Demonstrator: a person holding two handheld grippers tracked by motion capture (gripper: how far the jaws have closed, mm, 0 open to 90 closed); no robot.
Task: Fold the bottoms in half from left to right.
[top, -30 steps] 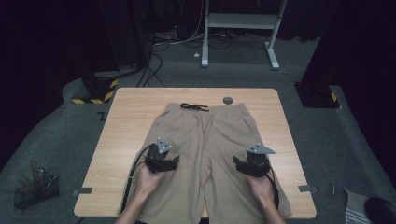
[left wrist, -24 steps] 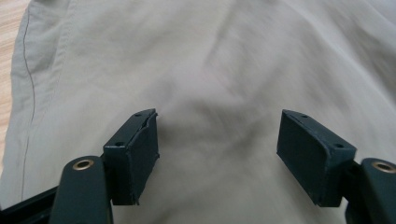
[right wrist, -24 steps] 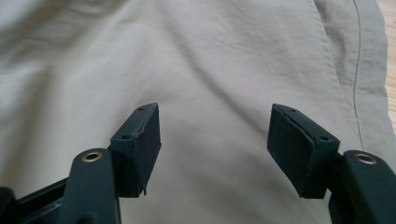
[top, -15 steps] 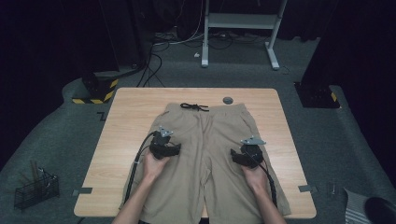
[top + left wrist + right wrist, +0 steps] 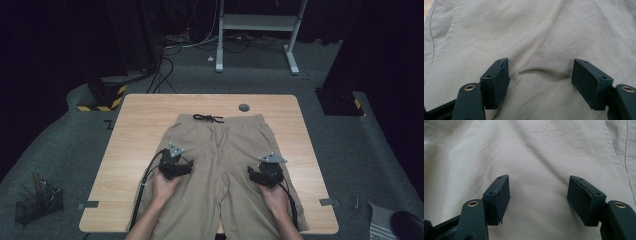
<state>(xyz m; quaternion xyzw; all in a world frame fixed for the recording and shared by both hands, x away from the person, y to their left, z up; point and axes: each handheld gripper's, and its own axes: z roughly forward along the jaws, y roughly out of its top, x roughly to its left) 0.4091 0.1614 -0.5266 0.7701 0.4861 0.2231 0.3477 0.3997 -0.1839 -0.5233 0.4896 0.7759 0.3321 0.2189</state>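
A pair of beige shorts lies flat on the wooden table, waistband and black drawstring toward the far side. My left gripper rests on the shorts' left leg, my right gripper on the right leg. In the left gripper view the jaws stand wide apart over the cloth, and a small fold of fabric rises between them, untouched by the pads. In the right gripper view my gripper is open over smooth cloth, with a side seam at the right.
A small dark round disc sits on the table beyond the waistband. A wire basket stands on the floor at the left. Cables and a desk frame lie beyond the table's far edge. Bare wood flanks the shorts.
Both grippers have moved a little toward the waistband along the shorts' legs and settled lower on the cloth. Their jaws stay apart.
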